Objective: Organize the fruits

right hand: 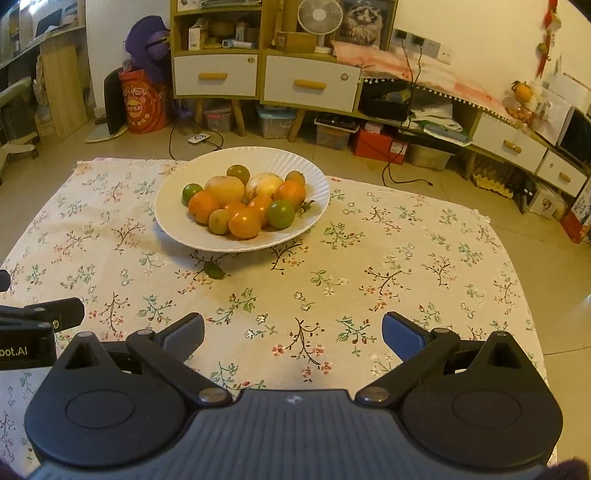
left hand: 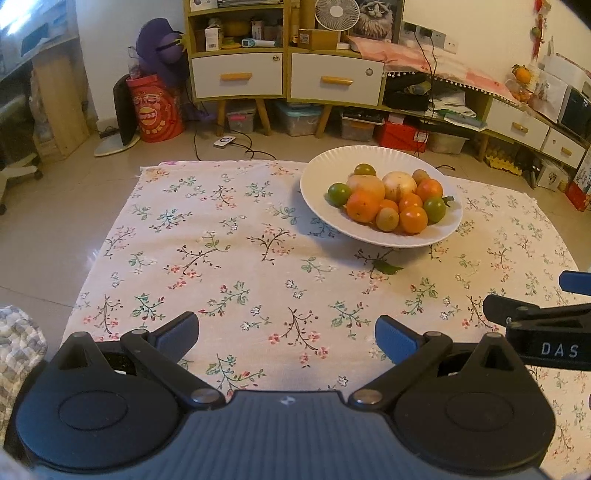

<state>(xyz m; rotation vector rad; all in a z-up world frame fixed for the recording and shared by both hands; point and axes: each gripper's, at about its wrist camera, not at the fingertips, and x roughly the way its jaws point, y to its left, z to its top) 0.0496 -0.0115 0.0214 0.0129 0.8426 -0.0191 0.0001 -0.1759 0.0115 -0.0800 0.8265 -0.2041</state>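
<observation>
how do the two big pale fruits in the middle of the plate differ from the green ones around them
The two pale fruits are yellowish cream; the green fruits are bright green. The pale fruits look clearly larger than the green ones. The pale fruits sit at the pile's middle; the green ones lie at its edges. All are roundish and rest in the white plate.

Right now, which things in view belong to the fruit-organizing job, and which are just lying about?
Job: white plate; fruit pile; left gripper, open; right gripper, open.

Lying about: loose green leaf; floral tablecloth; desk fan; red bag.
</observation>
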